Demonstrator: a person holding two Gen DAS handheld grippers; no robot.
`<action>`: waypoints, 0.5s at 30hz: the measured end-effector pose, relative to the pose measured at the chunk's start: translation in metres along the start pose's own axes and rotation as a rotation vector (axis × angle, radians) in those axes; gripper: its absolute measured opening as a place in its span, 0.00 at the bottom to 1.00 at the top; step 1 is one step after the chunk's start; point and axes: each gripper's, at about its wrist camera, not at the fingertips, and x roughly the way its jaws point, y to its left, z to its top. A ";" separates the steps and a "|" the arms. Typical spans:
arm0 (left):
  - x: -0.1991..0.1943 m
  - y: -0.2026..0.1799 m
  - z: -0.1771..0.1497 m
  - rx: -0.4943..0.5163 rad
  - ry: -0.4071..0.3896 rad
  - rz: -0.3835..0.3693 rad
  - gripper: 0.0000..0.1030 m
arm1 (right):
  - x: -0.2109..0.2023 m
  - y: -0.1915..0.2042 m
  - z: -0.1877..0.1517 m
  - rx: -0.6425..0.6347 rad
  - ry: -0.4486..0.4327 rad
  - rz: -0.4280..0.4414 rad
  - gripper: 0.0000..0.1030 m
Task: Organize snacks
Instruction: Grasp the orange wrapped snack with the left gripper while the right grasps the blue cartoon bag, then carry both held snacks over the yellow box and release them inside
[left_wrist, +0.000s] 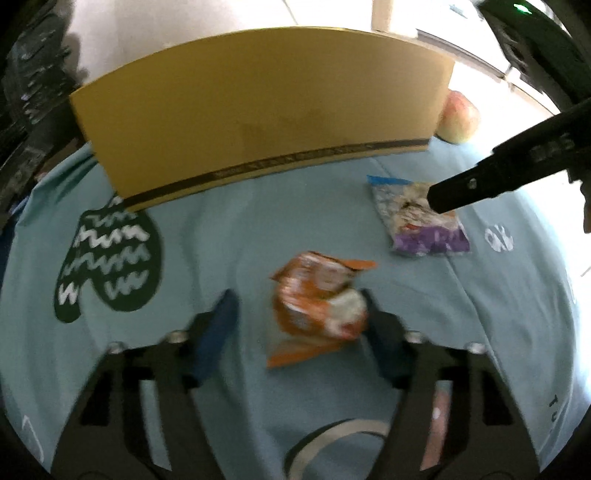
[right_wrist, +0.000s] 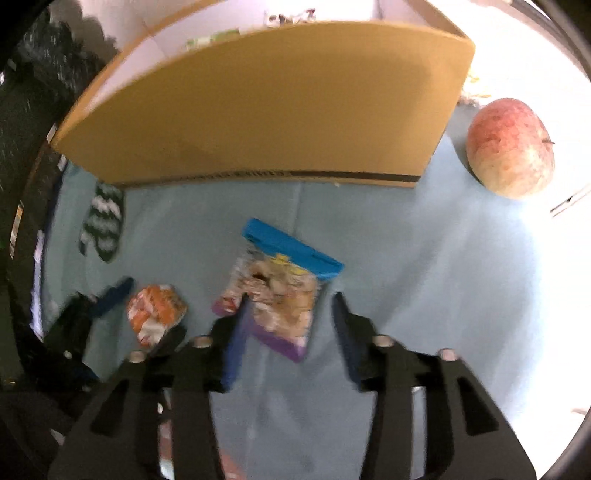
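Observation:
An orange snack packet (left_wrist: 317, 306) lies crumpled on the light blue cloth (left_wrist: 221, 229). My left gripper (left_wrist: 297, 293) stands open around it, the right pad against the packet's edge and the left pad well apart. A clear snack packet (right_wrist: 280, 295) with a blue header and purple bottom lies flat between the fingers of my right gripper (right_wrist: 291, 297), which is open; its left finger overlaps the packet's edge and its right finger is clear of it. In the left wrist view a finger (left_wrist: 458, 192) of the right gripper hangs over that same packet (left_wrist: 417, 218).
A tall cardboard box (left_wrist: 258, 110) stands behind both packets, its top open in the right wrist view. An apple (right_wrist: 509, 147) rests at the box's right end. A dark green mitten print (left_wrist: 107, 258) marks the cloth at left. Dark clutter borders the far left.

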 end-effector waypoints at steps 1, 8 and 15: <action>-0.001 0.003 -0.001 -0.007 0.000 0.000 0.53 | 0.001 0.004 0.005 0.001 -0.006 -0.012 0.65; -0.004 0.000 -0.004 -0.014 0.009 -0.015 0.79 | 0.035 0.041 -0.001 -0.072 0.006 -0.134 0.70; -0.004 0.008 -0.003 -0.073 0.000 -0.060 0.84 | 0.029 0.031 -0.001 -0.112 -0.001 -0.131 0.47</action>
